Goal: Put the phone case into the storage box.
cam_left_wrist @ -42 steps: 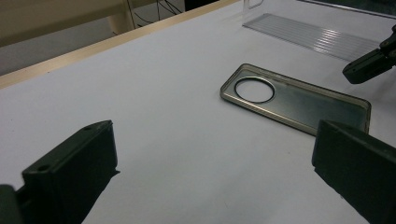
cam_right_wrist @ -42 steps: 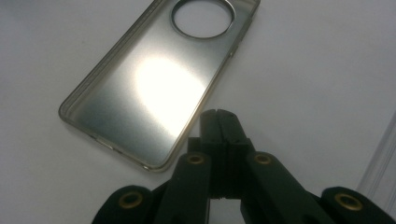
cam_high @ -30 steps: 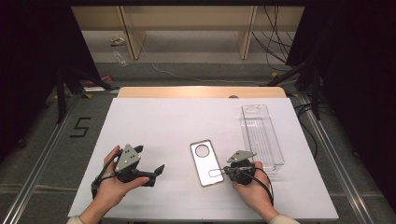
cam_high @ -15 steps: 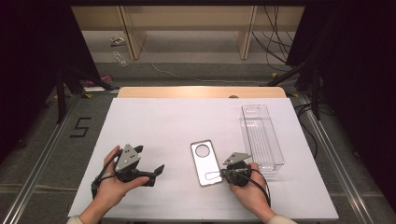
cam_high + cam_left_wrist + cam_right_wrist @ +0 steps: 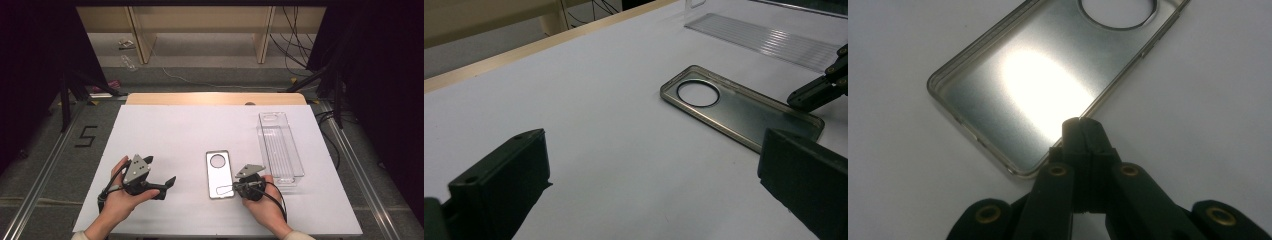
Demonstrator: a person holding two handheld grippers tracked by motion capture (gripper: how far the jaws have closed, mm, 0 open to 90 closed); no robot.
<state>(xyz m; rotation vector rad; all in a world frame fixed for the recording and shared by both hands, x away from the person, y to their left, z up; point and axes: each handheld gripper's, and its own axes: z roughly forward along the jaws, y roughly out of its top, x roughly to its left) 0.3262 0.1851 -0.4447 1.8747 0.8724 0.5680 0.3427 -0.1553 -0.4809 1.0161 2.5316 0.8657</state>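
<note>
A clear phone case [image 5: 219,174] with a round camera hole lies flat, hollow side up, on the white table [image 5: 170,130]. My right gripper [image 5: 234,186] is shut, its jaws pressed together, and its tip sits at the case's long edge near a corner [image 5: 1038,75]. I cannot tell whether the rim is pinched between the pads. In the right gripper view the closed tip [image 5: 1080,122] just overlaps that rim. My left gripper [image 5: 161,172] rests on the table to the case's left, open wide with nothing between its jaws. The left gripper view shows the case [image 5: 734,107] and the right gripper [image 5: 814,92].
A clear ribbed plastic tray [image 5: 280,145] lies on the table to the right of the case, also seen in the left gripper view [image 5: 769,40]. A wooden strip [image 5: 215,98] borders the table's far edge. Dark stands and cables flank both sides.
My right hand has shifted slightly left, bringing its shut tip onto the case's edge. The left hand and the case have stayed put.
</note>
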